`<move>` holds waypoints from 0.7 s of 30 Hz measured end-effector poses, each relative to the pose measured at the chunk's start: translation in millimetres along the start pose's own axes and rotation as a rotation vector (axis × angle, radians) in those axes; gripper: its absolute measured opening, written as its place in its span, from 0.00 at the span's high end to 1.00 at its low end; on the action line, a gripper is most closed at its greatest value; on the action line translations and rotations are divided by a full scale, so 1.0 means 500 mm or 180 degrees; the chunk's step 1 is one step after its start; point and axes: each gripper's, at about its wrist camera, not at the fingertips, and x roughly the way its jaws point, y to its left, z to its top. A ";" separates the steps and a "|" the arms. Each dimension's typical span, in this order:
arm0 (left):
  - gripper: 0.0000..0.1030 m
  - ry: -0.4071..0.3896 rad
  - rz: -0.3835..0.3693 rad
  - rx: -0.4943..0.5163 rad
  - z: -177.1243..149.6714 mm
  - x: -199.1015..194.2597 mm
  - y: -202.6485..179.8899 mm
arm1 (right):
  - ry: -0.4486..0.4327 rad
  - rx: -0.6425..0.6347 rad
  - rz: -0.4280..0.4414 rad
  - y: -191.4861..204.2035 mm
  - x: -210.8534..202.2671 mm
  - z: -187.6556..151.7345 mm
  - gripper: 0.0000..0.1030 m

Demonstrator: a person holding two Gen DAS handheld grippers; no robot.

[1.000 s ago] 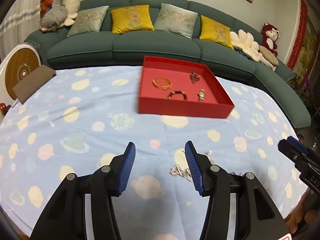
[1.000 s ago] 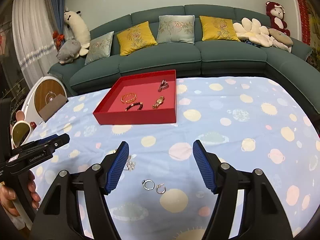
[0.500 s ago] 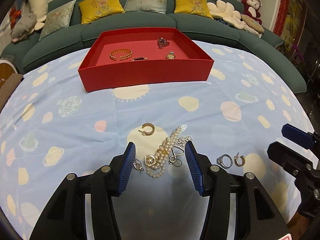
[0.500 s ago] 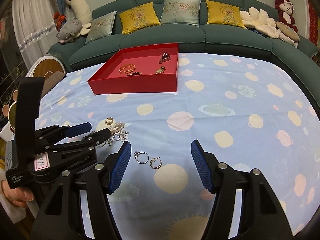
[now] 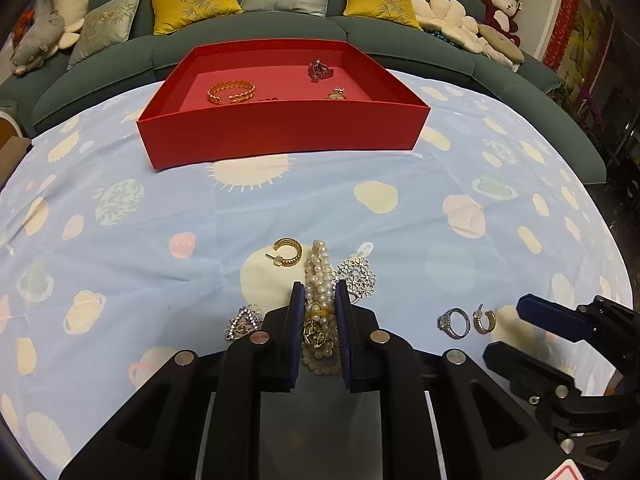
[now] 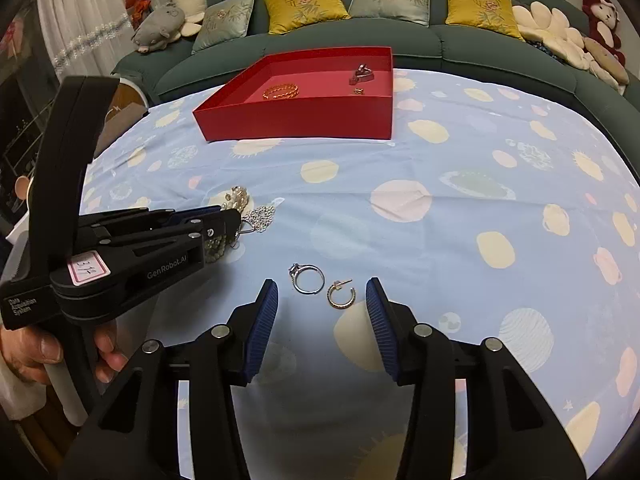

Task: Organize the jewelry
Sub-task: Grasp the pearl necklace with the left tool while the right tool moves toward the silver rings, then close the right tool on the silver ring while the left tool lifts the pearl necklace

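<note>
1. Since a second ago, both your hands have dropped toward the bench (image 5: 280, 208), and your left gripper (image 5: 319, 312) has gone from spread to closing on the pearl bracelet (image 5: 319, 280), which lies lengthwise between its fingers, pads touching the strand.
2. You straddled the strand so the beads bunch rather than roll away.
3. Your right gripper (image 6: 322, 312) is closing too, with nothing pinched yet; the silver ring (image 6: 307, 279) and gold hoop earring (image 6: 341, 293) lie just ahead of its fingertips.
4. Both pieces belong in the red tray (image 5: 280, 132), well beyond the fingers.
</note>
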 end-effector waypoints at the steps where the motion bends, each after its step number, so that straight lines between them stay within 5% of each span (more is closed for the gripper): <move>1: 0.87 -0.0018 -0.0011 -0.0005 0.001 -0.007 0.001 | 0.0010 -0.0040 0.0014 0.003 0.004 0.000 0.58; 14: 0.87 -0.0259 -0.0169 -0.0261 0.021 -0.115 0.048 | 0.0058 -0.0335 0.0149 0.027 0.058 0.018 0.61; 21: 0.87 -0.0257 -0.0107 -0.0296 0.017 -0.121 0.060 | 0.0089 -0.0377 0.0095 0.025 0.067 0.020 0.79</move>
